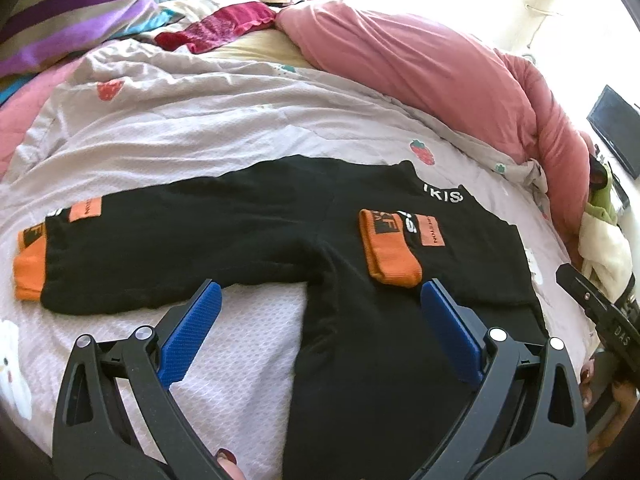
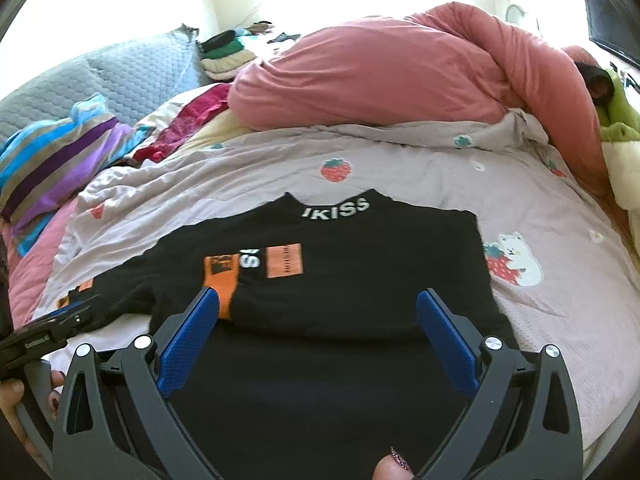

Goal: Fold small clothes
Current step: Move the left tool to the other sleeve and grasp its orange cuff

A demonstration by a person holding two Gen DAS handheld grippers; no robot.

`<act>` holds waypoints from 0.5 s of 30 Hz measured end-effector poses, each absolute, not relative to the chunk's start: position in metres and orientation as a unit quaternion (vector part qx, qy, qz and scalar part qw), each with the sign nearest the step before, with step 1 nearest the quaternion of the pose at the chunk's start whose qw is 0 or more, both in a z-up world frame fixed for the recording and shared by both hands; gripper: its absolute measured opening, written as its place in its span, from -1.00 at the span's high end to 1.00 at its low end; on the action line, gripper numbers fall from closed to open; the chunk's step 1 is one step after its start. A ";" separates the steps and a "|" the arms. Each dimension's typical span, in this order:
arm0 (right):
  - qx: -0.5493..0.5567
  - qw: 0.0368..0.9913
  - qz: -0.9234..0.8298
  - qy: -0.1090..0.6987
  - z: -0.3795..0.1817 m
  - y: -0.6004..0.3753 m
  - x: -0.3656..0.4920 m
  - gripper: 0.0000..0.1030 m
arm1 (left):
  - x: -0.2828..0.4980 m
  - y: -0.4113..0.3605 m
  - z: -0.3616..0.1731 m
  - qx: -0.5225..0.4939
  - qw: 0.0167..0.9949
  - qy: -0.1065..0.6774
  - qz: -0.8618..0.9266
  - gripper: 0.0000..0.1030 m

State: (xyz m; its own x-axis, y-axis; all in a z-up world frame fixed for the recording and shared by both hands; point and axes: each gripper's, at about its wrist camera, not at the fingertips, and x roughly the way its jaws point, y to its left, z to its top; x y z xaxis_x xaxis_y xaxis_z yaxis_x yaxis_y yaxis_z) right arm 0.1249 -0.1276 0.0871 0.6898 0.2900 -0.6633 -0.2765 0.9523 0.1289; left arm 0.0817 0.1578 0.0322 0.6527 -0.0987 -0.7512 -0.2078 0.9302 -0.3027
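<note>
Lying flat on a bedsheet (image 1: 240, 128) printed with strawberries is a black top (image 1: 248, 216), collar away from the camera, white "IKISS" lettering on the collar. Left wrist view: left gripper (image 1: 320, 292) is spread wide, blue pads (image 1: 192, 332) clear of cloth, nothing between them. One sleeve stretches out to the picture's left, orange cuff (image 1: 30, 272) at its end. The other sleeve is folded across the chest, its orange cuff (image 1: 390, 248) lying on the body just ahead of the right-hand pad. A pink duvet (image 1: 420, 64) is bunched beyond the top; a striped pillow (image 1: 68, 12) sits far left. The other tool shows at the right edge.

Right wrist view: right gripper (image 2: 318, 304) is likewise spread wide and empty, above the lower body of the top (image 2: 360, 272). The folded sleeve's cuff (image 2: 220, 280) lies by the left-hand pad; contact cannot be told. A fingertip (image 2: 394, 468) shows at the bottom edge.
</note>
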 end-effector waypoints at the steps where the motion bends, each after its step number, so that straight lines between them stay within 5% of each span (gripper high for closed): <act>1: 0.007 0.918 0.159 0.362 0.088 -0.124 0.123 -0.91 | 0.080 0.160 0.033 -0.185 0.890 0.415 0.033 -0.81; 15: -0.019 0.907 0.230 0.351 0.100 -0.060 0.110 -0.91 | 0.045 0.209 0.038 -0.199 0.887 0.407 0.091 -0.81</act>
State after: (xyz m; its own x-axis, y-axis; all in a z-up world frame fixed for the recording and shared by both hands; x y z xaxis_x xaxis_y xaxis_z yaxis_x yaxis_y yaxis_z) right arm 0.1099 -0.0603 0.0997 0.6475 0.4046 -0.6457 -0.4312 0.8932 0.1273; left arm 0.0453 0.2092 0.0377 0.6526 0.0001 -0.7577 -0.3238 0.9041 -0.2788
